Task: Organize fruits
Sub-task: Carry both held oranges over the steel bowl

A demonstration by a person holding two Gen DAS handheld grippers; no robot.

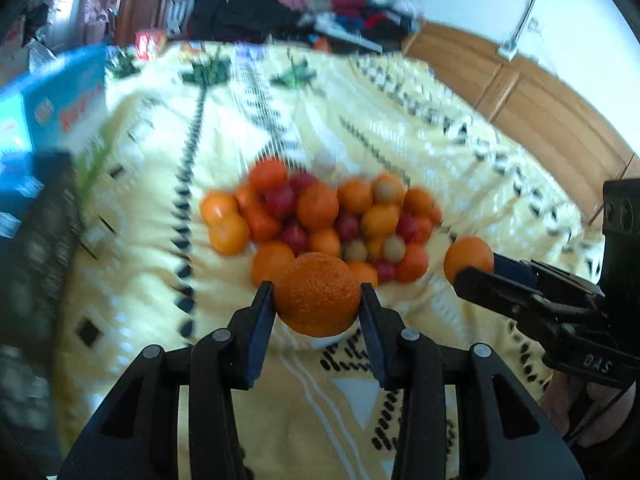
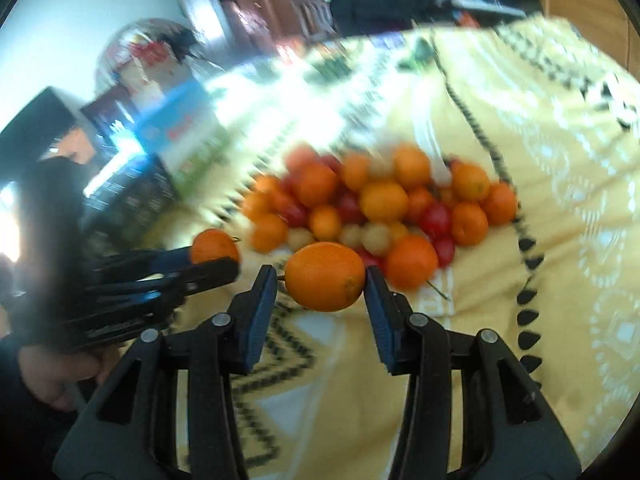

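A pile of fruit point(image 1: 320, 216) lies on a yellow patterned cloth point(image 1: 340, 400): oranges, red round fruits and small tan ones. The pile also shows in the right wrist view point(image 2: 380, 204). My left gripper point(image 1: 318, 300) is shut on a rough-skinned orange point(image 1: 318, 296), held above the cloth just in front of the pile. My right gripper point(image 2: 322, 280) is shut on a smooth orange point(image 2: 326, 276), also in front of the pile. Each gripper shows in the other's view: the right one point(image 1: 472, 268) at the right, the left one point(image 2: 216, 256) at the left.
A blue box point(image 1: 60, 100) and dark boxes point(image 1: 40, 240) stand at the cloth's left edge. A heap of clothes point(image 1: 304, 0) lies at the back. A wooden panel point(image 1: 540, 112) runs along the right side. The cloth point(image 2: 560, 160) stretches right of the pile.
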